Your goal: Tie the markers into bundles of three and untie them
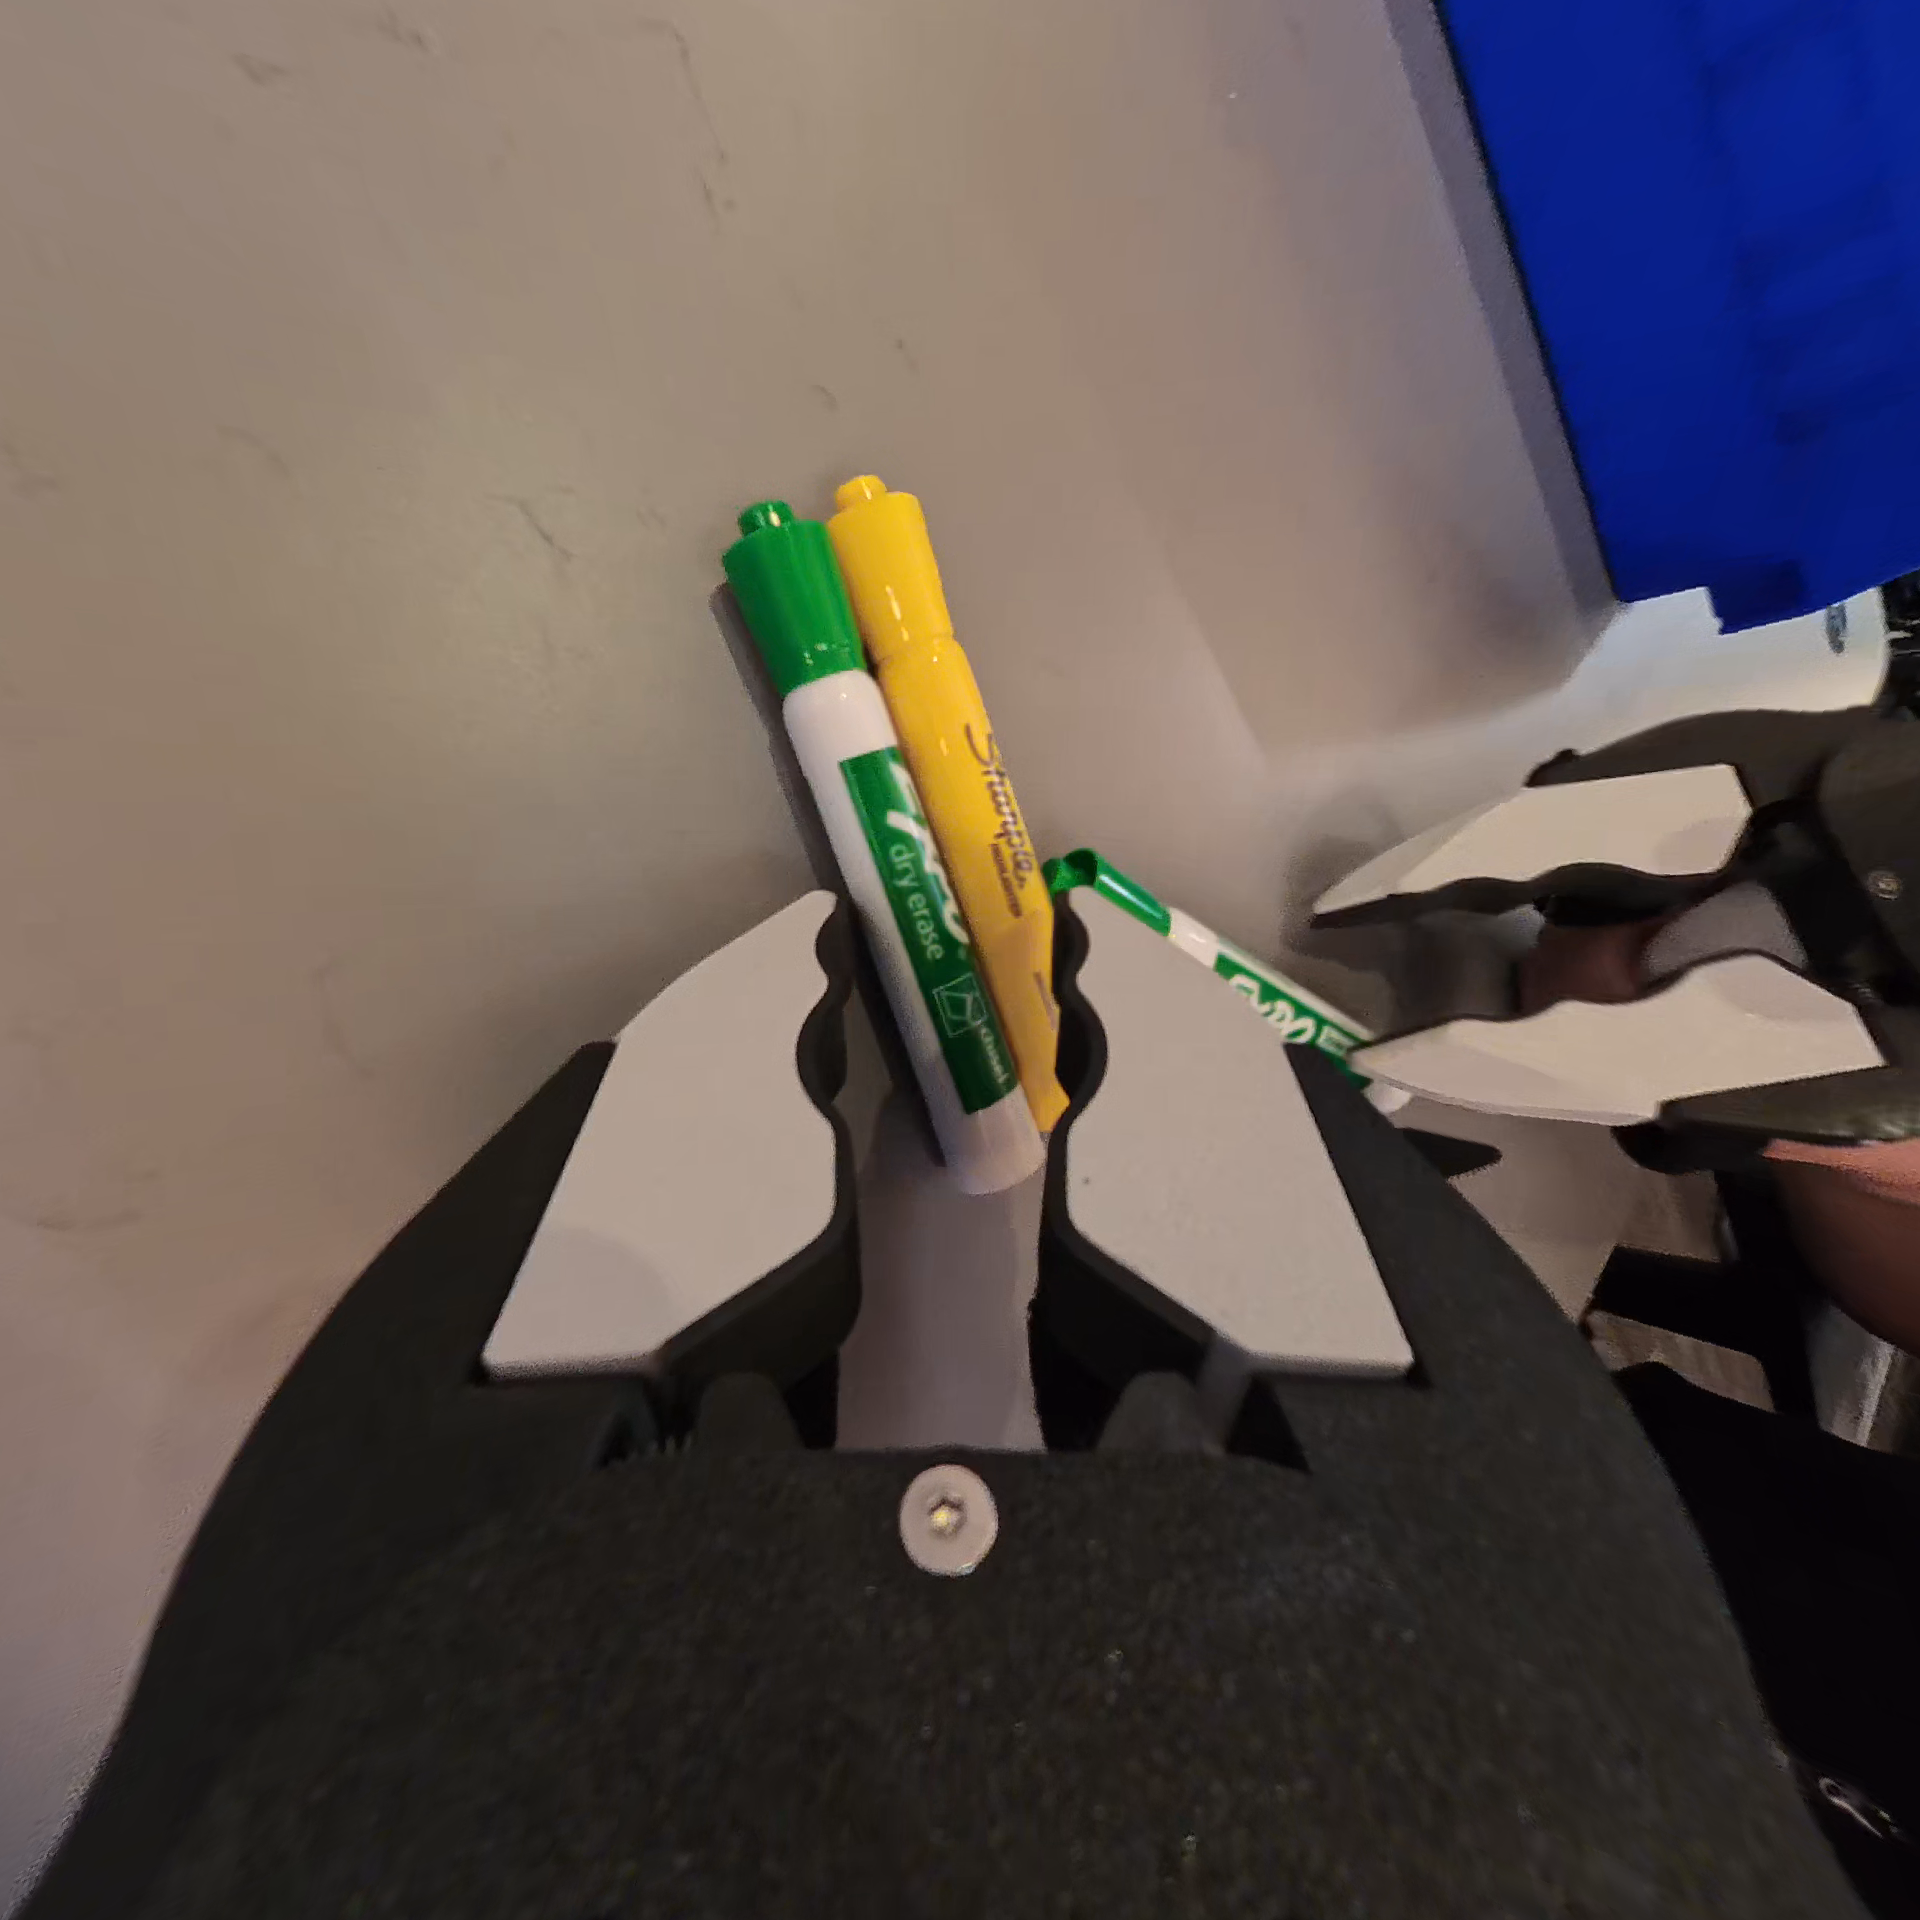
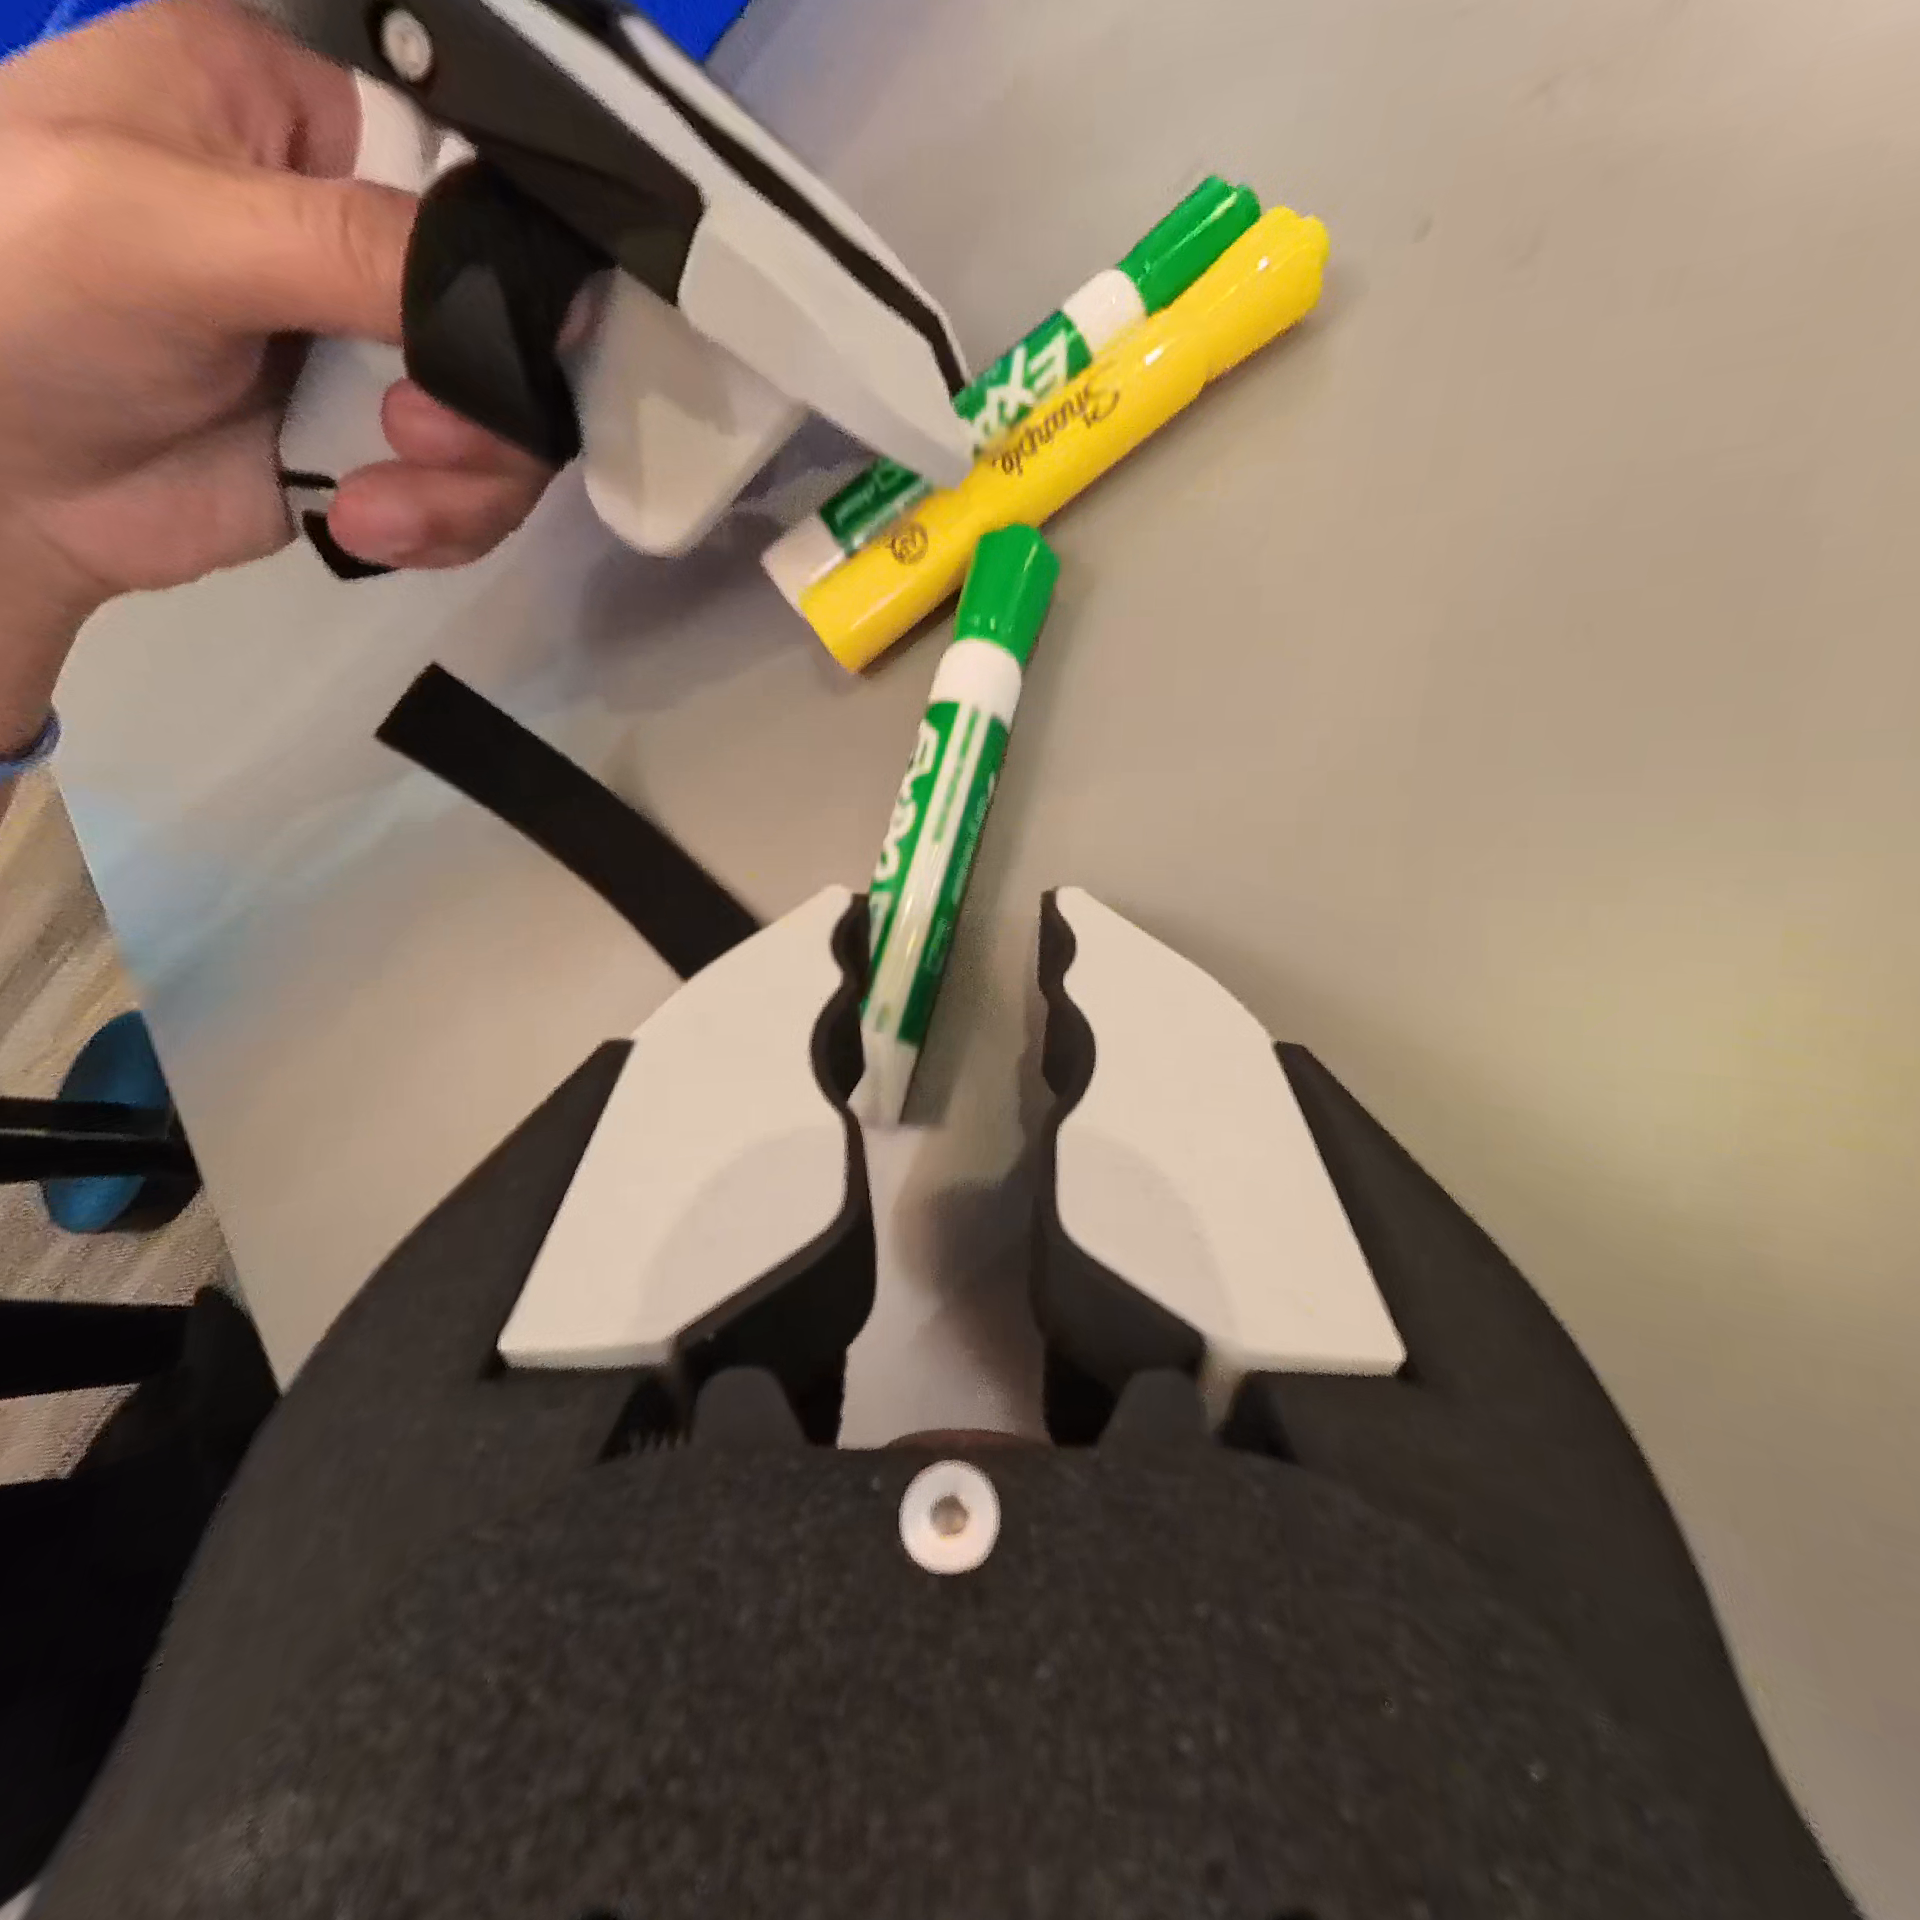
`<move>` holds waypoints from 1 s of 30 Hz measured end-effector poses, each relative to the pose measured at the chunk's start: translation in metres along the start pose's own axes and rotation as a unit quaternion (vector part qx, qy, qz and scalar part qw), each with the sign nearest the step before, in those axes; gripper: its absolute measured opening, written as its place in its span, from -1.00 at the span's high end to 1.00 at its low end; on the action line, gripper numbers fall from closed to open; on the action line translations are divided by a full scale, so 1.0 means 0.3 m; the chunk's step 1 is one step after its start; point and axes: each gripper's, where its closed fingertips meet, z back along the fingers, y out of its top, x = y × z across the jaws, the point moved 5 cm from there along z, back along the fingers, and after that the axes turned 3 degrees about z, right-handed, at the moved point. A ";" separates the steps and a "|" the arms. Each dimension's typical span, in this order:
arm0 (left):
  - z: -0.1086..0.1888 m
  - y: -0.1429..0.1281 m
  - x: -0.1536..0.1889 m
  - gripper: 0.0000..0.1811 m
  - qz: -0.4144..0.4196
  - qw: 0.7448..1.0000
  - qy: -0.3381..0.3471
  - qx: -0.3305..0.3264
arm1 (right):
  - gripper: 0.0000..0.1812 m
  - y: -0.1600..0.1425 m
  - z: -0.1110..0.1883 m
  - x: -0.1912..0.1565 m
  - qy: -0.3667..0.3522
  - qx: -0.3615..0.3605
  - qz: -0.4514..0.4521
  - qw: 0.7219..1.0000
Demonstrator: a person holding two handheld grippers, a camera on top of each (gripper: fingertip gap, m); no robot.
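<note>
Grey desk (image 1: pixel 416 520) carries three markers, loose, no tie around them. Left gripper (image 1: pixel 948 1023): fingers (image 1: pixel 717 1122) set narrow, straddling the lower ends of two markers lying side by side and touching: a green-capped white dry-erase marker with a green printed label (image 1: pixel 883 862) and an all-yellow highlighter with script printing along its barrel (image 1: pixel 961 821). Whether the fingers actually press on this pair cannot be told; small gaps show at the sides. Caps of both point away, beyond the fingertips. Right gripper (image 2: pixel 948 997): fingers (image 2: pixel 1174 1143) moderately apart, not clamped; a second green-capped white dry-erase marker with green label (image 2: pixel 961 779) lies between them, its barrel against the left-hand finger, a clear gap to the other finger. Its cap extends forward past the fingertips, ending just beside the rear end of the yellow highlighter. A black flat strap (image 2: pixel 561 800) lies curved on the desk, left of the right fingers. A person's hand (image 2: pixel 156 343) grips the left tool's handle. A blue block-shaped object (image 1: pixel 1714 291) sits far right beyond the left fingers. Printing present on all three markers; not transcribed.
</note>
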 end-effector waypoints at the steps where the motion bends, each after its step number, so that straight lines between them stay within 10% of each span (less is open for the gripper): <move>1: -0.002 -0.002 0.003 0.60 0.004 1.000 -0.006 0.002 | 0.71 0.010 -0.014 0.001 0.001 -0.006 -0.006 1.000; 30: -0.008 0.012 0.004 0.65 -0.002 1.000 0.013 -0.011 | 0.72 0.239 -0.164 0.110 -0.011 -0.008 -0.020 1.000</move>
